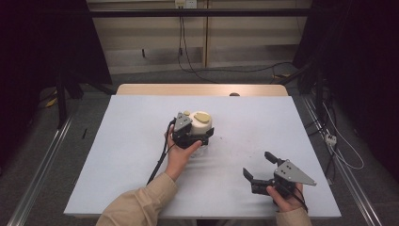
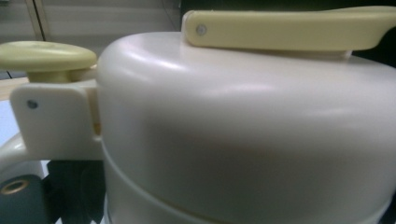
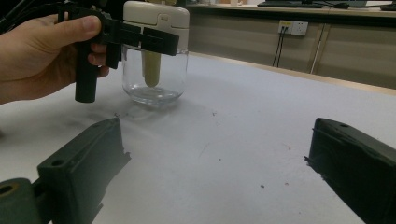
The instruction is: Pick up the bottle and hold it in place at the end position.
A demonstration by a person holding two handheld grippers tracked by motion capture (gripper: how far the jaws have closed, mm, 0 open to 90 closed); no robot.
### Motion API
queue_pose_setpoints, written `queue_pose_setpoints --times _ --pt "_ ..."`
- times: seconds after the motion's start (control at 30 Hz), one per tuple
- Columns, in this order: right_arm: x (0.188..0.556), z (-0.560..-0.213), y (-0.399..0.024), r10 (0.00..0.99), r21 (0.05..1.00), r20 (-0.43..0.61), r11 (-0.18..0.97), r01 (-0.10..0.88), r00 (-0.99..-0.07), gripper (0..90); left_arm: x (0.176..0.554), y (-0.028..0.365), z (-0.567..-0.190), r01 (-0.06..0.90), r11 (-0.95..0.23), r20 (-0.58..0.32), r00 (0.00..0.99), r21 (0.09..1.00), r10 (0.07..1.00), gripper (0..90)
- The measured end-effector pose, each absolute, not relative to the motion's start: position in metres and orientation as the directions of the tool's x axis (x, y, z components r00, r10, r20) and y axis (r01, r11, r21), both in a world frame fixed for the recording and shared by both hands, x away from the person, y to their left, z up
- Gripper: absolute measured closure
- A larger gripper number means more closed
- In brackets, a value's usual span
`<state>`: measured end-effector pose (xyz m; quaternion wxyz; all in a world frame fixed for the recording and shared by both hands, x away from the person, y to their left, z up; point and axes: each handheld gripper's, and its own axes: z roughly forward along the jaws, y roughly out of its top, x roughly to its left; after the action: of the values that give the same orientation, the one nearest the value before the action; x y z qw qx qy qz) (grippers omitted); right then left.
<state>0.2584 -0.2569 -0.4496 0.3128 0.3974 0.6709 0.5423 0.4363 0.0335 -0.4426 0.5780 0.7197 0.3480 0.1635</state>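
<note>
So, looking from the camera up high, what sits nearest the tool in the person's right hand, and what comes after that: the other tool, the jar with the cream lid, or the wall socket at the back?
1. Left gripper, up and to the left on the table.
2. Jar, just beyond it, mid-table.
3. Wall socket, far back, top of the high view.

All ranked from the right gripper.

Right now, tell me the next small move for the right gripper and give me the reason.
Probably bring the right gripper across toward the glass jar. Its jaws stand wide open with nothing between them, apart from the jar, while the left gripper sits against the cream lid. The yellow lever on top looks untouched, so a second grip seems needed.
</note>
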Motion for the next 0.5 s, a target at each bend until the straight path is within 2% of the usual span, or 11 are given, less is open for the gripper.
queue_pose_setpoints --times 0.5 --pt "0.2582 -0.4494 -0.2568 0.873 0.976 0.008 0.100 0.194 -0.487 2.9 0.4373 0.0279 -0.4470 0.324 -0.111 -0.165 0.711 0.940 0.683 6.0"
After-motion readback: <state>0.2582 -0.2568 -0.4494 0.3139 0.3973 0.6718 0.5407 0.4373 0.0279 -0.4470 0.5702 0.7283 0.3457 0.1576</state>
